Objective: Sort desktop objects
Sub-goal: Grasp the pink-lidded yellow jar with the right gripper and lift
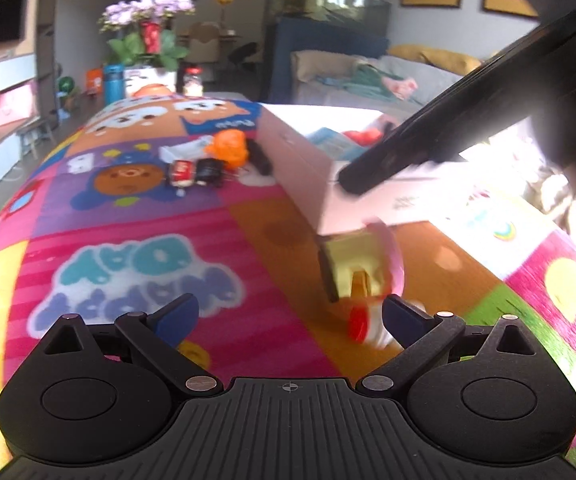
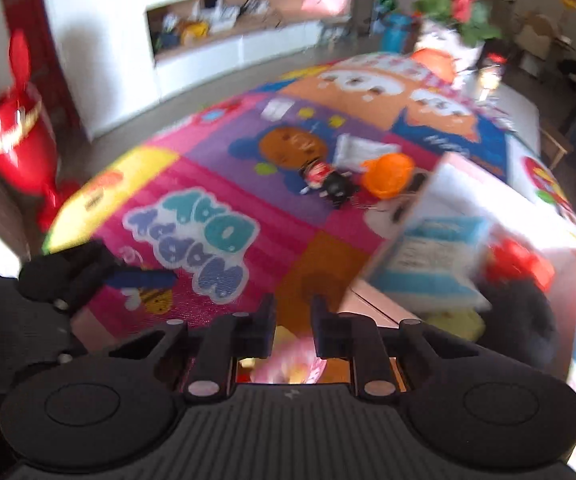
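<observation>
While the left gripper (image 1: 290,316) stands wide with nothing between its blue pads, the right gripper (image 2: 294,330) has its jaws drawn narrow. Whether they pinch anything is hard to say, since motion blur smears that view and only a pink-and-yellow shape shows beneath them.

Just ahead of the left gripper, slightly to its right, a yellow and pink toy (image 1: 358,268) lies on the colourful play mat (image 1: 135,216) against the corner of the white box (image 1: 308,172), with a small red-capped piece (image 1: 362,326) nearer the right pad. It looks like hollow moulded plastic, so probably light, stiff and a little slick; I would take it across the flat yellow body, not the rounded pink rim, where pads could slide off.

Farther ahead and to the left of the box sit an orange toy (image 1: 229,150), a small red can (image 1: 181,172) and a small black can (image 1: 209,172), all near one another. These also look light and rigid.
</observation>
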### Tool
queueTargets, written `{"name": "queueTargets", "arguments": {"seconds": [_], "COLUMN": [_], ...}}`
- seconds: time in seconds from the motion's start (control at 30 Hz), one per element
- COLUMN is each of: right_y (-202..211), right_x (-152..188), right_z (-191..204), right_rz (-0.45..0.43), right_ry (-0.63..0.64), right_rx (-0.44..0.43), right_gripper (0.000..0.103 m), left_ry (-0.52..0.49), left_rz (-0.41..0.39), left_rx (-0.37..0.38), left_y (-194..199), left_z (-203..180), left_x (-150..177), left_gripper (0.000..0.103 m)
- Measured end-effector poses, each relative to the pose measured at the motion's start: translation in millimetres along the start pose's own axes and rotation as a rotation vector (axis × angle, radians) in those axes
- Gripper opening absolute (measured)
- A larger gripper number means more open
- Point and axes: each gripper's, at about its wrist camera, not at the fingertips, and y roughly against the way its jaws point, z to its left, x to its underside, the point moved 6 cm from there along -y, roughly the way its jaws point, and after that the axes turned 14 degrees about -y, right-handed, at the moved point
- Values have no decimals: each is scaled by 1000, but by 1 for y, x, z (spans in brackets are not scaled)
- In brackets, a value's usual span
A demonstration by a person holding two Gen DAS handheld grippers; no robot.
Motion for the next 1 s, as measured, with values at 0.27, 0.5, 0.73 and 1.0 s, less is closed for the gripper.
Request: {"name": "queueTargets", "arguments": {"seconds": [0.27,0.5,0.73,1.0], "right_y": [34,36,7,-18], "right_x": [61,102,91,82], "right_z": [-69,-81,-49,-32], "right_rz": [-99,-156,-153,-145], "right_ry": [-150,-311,-394,-391], "right_rx": [163,65,-167,-171], "right_gripper": [30,63,77,53], "left_ry": [-104,-109,-105,-102], "left_rz": [54,67,100,92], "left_rx": [79,2,-61,-55], "left_y": [-12,-3,23,33], "left_z": [-46,-40,-26,-30], "left_x": [2,0,11,14], "left_gripper": [101,101,101,101]}}
